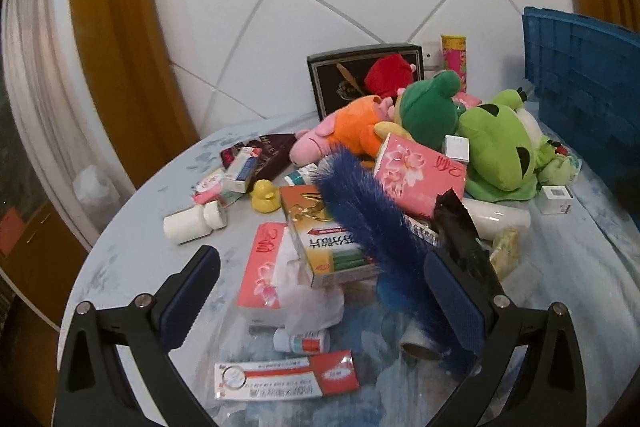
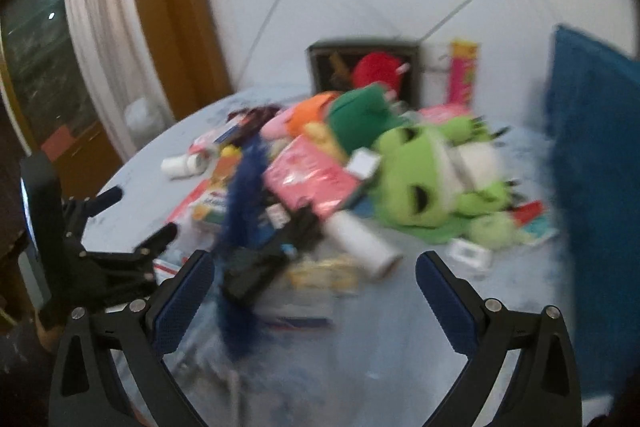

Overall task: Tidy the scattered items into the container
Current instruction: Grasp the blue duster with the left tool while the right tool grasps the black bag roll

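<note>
The left gripper [image 1: 322,291] is hanging over a round table [image 1: 132,247] with a light blue cloth, and its two fingers are spread wide apart with nothing between them. The right gripper [image 2: 314,287] is doing the same thing, with its fingers wide apart and empty, but its picture is very blurry. Lots of things are lying in a messy pile on the table. A fluffy blue duster [image 1: 360,211] is lying across a yellow and green box [image 1: 326,239], and a pink tissue pack [image 1: 262,259] is sitting just beside that box. A little yellow duck [image 1: 264,195] is sitting near a white bottle [image 1: 192,223] that is lying on its side. Farther back, an orange and pink plush toy [image 1: 340,135], a dark green plush toy [image 1: 430,107] and a light green plush toy [image 1: 500,143] are lying close together. A flat red and white packet [image 1: 286,375] is lying nearest the left gripper. The blue container [image 1: 580,79] is standing at the right side of the table, behind the toys.
</note>
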The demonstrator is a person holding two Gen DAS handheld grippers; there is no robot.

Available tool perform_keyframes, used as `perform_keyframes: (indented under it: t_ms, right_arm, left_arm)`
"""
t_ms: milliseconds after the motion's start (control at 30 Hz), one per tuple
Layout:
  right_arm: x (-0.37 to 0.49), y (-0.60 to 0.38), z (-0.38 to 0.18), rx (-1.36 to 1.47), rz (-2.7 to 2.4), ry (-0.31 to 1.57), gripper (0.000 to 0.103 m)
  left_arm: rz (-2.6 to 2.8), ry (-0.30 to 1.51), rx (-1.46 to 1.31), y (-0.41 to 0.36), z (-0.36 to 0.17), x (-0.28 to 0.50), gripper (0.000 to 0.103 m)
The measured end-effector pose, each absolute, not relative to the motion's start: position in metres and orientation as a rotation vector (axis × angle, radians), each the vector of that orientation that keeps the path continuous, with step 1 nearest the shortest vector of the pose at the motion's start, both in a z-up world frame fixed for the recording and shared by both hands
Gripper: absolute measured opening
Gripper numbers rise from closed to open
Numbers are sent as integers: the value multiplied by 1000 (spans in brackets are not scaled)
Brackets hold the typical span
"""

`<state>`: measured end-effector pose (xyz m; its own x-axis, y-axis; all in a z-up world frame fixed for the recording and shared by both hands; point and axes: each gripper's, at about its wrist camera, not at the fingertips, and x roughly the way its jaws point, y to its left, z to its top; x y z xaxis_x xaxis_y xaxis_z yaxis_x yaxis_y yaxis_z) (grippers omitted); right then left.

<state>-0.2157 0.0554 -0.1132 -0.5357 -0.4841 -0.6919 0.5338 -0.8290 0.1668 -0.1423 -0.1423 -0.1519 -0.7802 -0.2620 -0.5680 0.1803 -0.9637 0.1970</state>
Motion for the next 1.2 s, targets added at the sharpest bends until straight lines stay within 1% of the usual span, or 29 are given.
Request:
perform_keyframes:
  t_ms: [33,100,133,167,267,367,400,467,500,567,600,633,700,900,1033,1100,1167,1200]
  right_arm:
    - [-225,42,-124,1067,-2321,78,95]
    - [-240,23,-144,1143,-2320,69,88]
    - [-248,15,-155,1183,-2312,57,81]
    - [-254,10,-164,1217,-2300,44,80]
    - [-270,-1,-188,1307,-2293,3,80]
    - [-278,-9,-202,1356,-2273,-28,80]
    - [-280,-13,-206,1370,-2266,-34,78]
    - [-282,-20,-211,1389,-2266,-6,68]
    - [-283,-23,-215,1405,-2257,10,60]
    - [-284,-27,-222,1433,-2234,39,50]
    - [-281,-28,-222,1426,-2242,69,43]
    - [-278,-29,-221,1413,-2254,104,41]
    - [-273,-28,-220,1394,-2274,144,40]
    - [-270,7,-214,1376,-2356,95,33]
    - [-268,28,-202,1330,-2407,126,28]
    - [-268,33,-201,1325,-2406,135,28]
    - [-268,38,-203,1336,-2388,158,28]
    - [-269,41,-204,1340,-2371,161,28]
  left_arm:
    - [-2760,-204,916,-143,-153,-145,103]
    - [-2775,-226,913,-149,-153,-146,103]
    - [-2782,-237,910,-152,-152,-145,103]
    - [-2790,-240,912,-156,-153,-146,103]
    - [-2810,-249,920,-166,-155,-148,103]
    - [-2821,-254,944,-174,-161,-153,103]
    - [-2822,-253,954,-176,-164,-155,103]
    - [-2828,-252,972,-176,-168,-160,103]
    - [-2836,-255,979,-174,-169,-163,103]
    - [-2852,-260,993,-170,-171,-169,103]
    - [-2860,-262,1000,-168,-173,-172,103]
    - [-2868,-265,1007,-166,-174,-175,103]
    - [-2884,-270,1022,-161,-176,-182,103]
    - [-2896,-252,1122,-133,-192,-206,103]
    - [-2885,-287,1159,-112,-208,-218,103]
    - [-2839,-300,1221,-108,-221,-229,103]
    - [-2827,-256,1286,-108,-232,-233,96]
    - [-2832,-243,1284,-108,-233,-232,87]
